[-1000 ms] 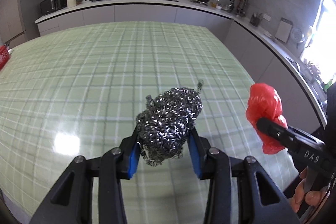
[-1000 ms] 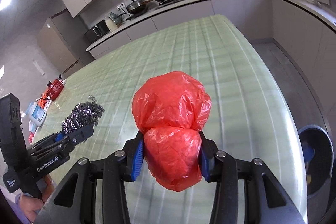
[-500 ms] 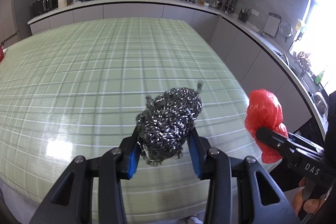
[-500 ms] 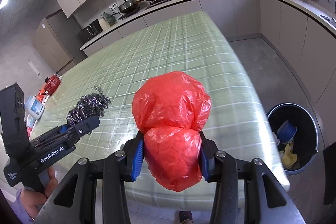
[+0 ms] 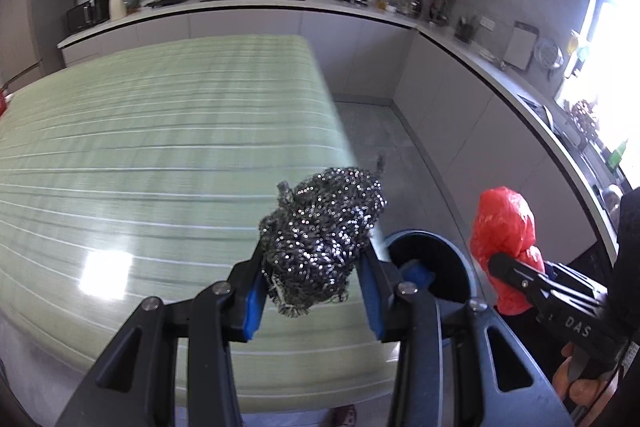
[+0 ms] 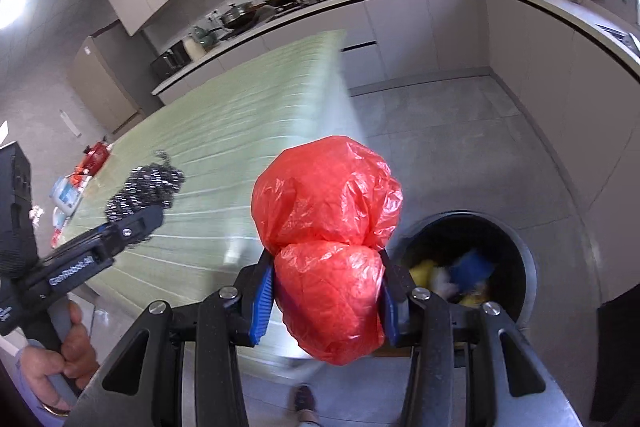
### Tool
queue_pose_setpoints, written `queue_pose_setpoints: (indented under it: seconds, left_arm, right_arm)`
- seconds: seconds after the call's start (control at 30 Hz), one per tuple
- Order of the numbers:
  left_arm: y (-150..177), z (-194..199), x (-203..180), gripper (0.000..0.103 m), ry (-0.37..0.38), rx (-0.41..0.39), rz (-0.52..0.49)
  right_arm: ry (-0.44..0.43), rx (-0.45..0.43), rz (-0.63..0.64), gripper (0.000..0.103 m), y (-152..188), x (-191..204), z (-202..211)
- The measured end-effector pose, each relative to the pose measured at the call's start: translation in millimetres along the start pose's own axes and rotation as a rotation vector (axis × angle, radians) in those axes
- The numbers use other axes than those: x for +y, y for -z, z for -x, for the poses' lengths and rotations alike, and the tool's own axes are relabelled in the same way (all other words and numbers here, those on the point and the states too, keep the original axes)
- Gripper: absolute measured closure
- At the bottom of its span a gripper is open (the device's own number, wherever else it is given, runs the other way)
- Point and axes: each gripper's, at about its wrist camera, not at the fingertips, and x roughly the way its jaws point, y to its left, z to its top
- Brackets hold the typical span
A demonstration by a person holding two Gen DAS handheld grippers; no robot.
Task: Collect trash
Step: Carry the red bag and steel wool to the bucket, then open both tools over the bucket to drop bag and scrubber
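While gripper-clamped: red bag, steel scourer.

Left tool grips a grey steel-wool scourer over the right end of the green checked bench; right tool, to its right, grips a red knotted plastic bag. A round black trash bin stands on the floor right of the bench, below and right of the bag, with scraps inside. Kitchen counter runs behind the bench.

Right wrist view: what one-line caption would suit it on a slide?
Right gripper clamps a red plastic bag beside the open trash bin; left gripper holds steel wool.
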Motion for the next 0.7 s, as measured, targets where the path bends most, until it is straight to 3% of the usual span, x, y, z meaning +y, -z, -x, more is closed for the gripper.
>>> queue_pose_setpoints:
  seconds: [0.27,0.47,0.7]
  left_arm:
    - [4,-25,-72,0.061,0.089,0.056,-0.078]
    - [10,-46,-96,0.061,0.114,0.105,-0.119]
    - [23,-81,-112,0.06,0.065,0.176,-0.134]
  right_arm:
    - [0.094,-0.002,-0.09,0.057,3,-102,36]
    - [0.129,0.018,-0.12,0.057,11,-129,42]
    - [0.153,0.064,-0.13,0.057,15,-150,23]
